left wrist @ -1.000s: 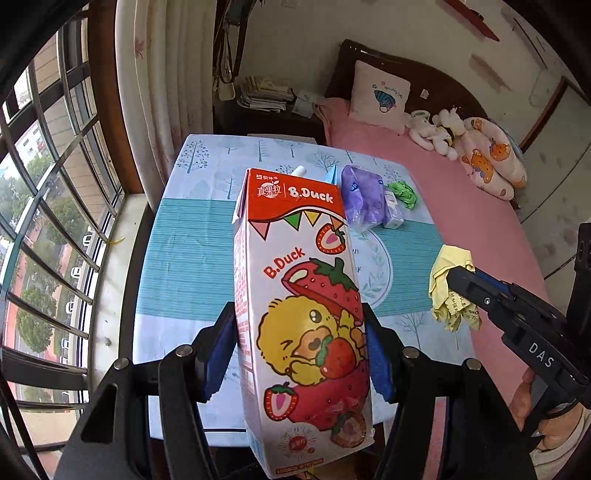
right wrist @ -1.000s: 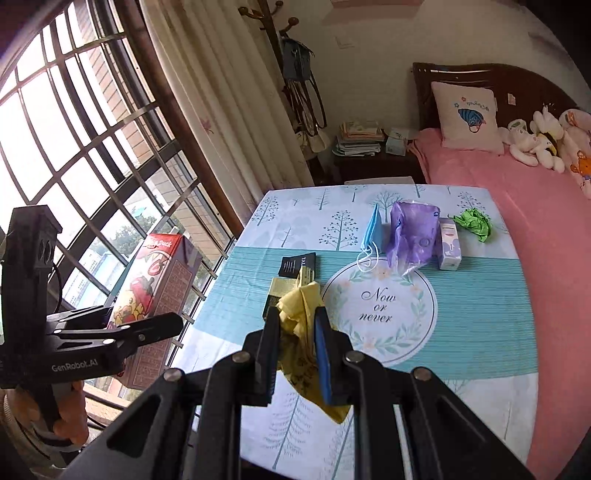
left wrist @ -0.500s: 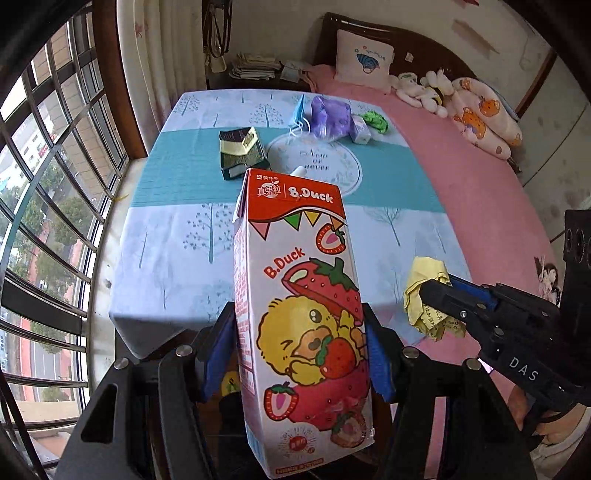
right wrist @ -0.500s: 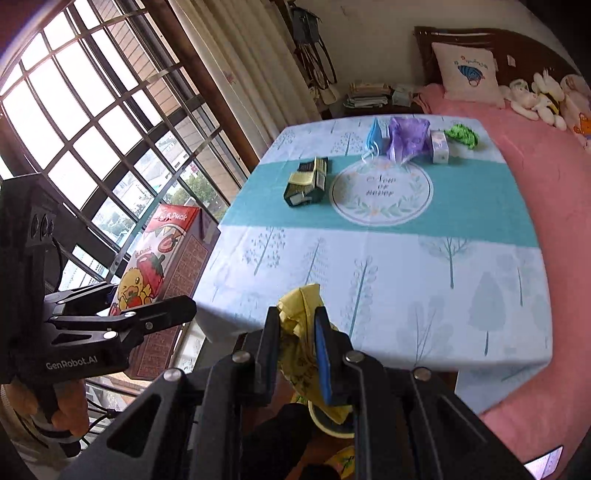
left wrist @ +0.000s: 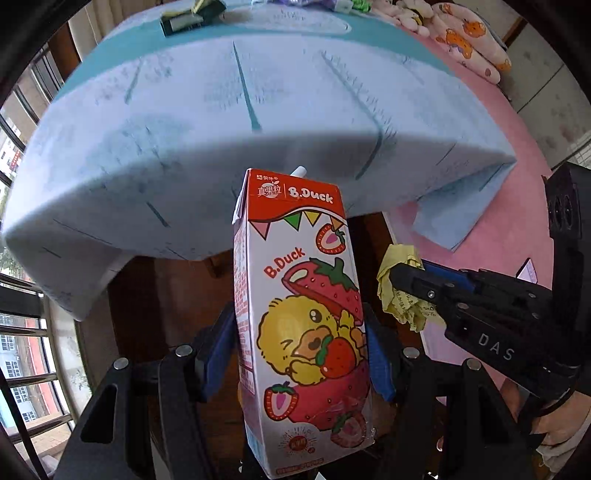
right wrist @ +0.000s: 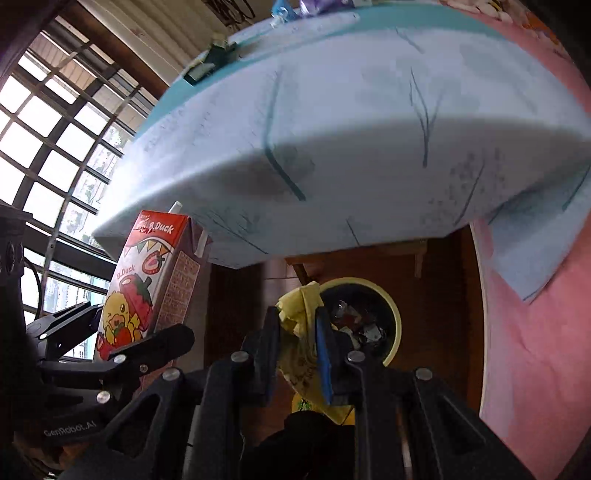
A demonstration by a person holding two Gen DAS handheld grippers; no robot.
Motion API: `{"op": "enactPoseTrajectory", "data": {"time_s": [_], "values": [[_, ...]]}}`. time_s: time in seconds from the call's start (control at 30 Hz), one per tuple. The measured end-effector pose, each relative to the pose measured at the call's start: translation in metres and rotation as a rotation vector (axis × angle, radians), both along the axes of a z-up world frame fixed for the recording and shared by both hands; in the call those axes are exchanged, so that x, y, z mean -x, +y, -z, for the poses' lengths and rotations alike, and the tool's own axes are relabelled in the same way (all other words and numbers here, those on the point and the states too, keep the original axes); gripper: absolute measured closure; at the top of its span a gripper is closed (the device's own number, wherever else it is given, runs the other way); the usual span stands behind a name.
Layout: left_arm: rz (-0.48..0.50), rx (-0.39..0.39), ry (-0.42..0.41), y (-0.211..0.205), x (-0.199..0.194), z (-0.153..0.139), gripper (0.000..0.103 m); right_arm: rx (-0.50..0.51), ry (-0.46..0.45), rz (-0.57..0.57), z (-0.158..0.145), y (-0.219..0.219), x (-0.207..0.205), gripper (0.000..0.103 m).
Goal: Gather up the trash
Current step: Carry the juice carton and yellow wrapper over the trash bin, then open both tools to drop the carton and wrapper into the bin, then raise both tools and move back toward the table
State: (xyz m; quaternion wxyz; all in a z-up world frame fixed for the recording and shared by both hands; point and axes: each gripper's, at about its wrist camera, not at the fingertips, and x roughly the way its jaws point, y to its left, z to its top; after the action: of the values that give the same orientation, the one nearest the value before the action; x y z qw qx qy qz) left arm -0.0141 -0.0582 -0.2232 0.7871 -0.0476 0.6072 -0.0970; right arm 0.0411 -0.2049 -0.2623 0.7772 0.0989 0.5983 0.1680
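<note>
A: What does each tool have hold of?

B: The left tool [left wrist: 301, 354] has its blue pads pressed on both sides of the strawberry milk carton [left wrist: 303, 314], jaws about half spread because the carton is wide. The right tool [right wrist: 297, 354] stands nearly closed, pinching a crumpled yellow wrapper [right wrist: 299, 314].

A: Why are both pointing down, below the bench [right wrist: 351, 122]?

B: I'd judge it's for the drop. A yellow-rimmed bin [right wrist: 395, 314] stands on the dark floor under the edge of the bench's cloth, already holding scraps. The wrapper hangs just in front of its mouth; the carton is off to the window side, not yet over it.

A: Anything left?

B: Yes, a dark packet [left wrist: 192, 18] and more bits lie at the far end of the bench.
</note>
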Motion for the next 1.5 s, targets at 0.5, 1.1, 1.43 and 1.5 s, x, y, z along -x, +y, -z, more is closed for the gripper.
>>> {"op": "enactPoseTrajectory", "data": {"time_s": [0.5,1.1,1.43,1.5], "values": [[0.03,-0.024,0.001,-0.003,-0.022,0.214,0.003,0.053,0.093,0.143,0.22,-0.017,-0.005,0.044],[0.003,-0.037,-0.053,0.011,-0.016,0.146,0.001,0.072,0.055,0.163,0.146,-0.018,0.004,0.043],[-0.032,-0.073,-0.122,0.023,-0.014,-0.034,0.001,0.063,-0.03,0.062,-0.032,-0.022,0.01,0.043],[-0.054,-0.076,-0.16,0.027,-0.015,-0.073,0.001,0.06,-0.071,0.034,-0.067,-0.023,0.008,0.043]]}}
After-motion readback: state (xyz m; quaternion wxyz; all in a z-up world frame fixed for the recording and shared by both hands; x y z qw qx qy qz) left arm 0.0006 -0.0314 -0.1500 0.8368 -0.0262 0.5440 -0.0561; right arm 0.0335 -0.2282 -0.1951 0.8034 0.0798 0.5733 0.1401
